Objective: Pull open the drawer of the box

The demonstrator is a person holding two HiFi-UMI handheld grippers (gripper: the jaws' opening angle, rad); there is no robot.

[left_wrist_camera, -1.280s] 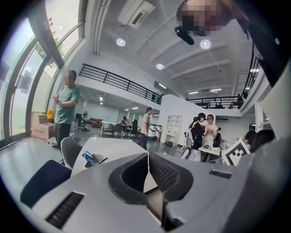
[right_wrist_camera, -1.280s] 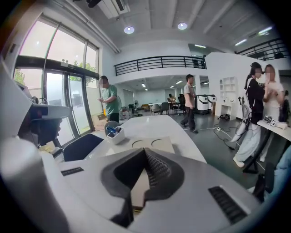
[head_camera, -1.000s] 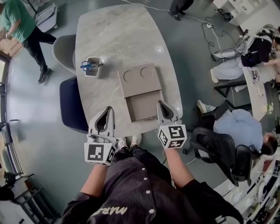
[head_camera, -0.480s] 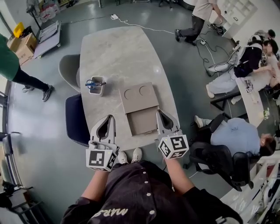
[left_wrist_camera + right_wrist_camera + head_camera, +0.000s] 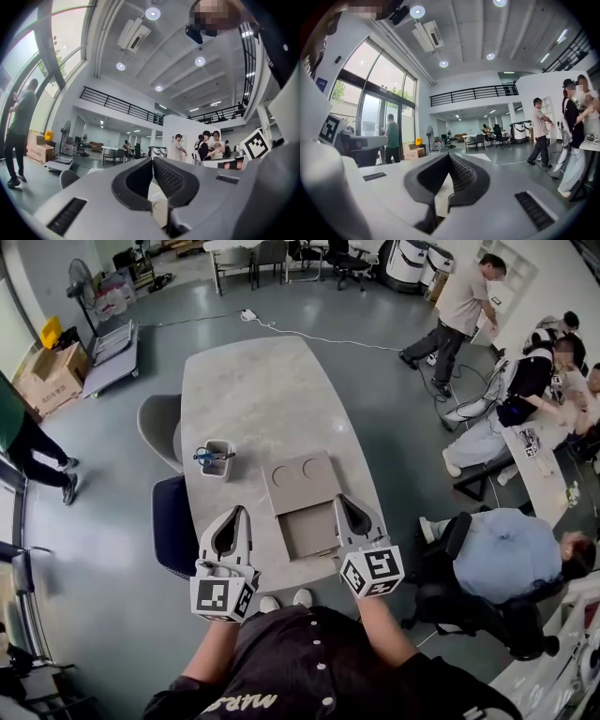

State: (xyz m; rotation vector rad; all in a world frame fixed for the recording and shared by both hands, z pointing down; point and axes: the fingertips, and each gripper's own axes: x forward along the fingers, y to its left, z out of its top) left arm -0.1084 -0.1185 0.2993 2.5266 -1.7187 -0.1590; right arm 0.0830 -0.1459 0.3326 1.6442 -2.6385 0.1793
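Observation:
A flat tan box (image 5: 300,482) with two round dents in its lid lies on the grey marble table (image 5: 253,399). Its drawer (image 5: 312,532) is slid out toward me, showing a bare inside. My left gripper (image 5: 240,512) hangs left of the drawer by the table's near edge, shut and holding nothing. My right gripper (image 5: 339,499) hangs just right of the drawer, also shut and holding nothing. The left gripper (image 5: 152,159) and the right gripper (image 5: 449,155) both point up across the room, pads together, with a strip of pale box surface (image 5: 160,207) below them.
A small grey cup with blue scissors (image 5: 216,458) stands left of the box. Two chairs (image 5: 167,432) sit at the table's left side. A seated person (image 5: 511,554) is close on my right, and others stand farther back.
The head view has lifted and the table now sits lower and smaller in frame. Both grippers stay shut beside the open drawer. The person in green has walked off to the left.

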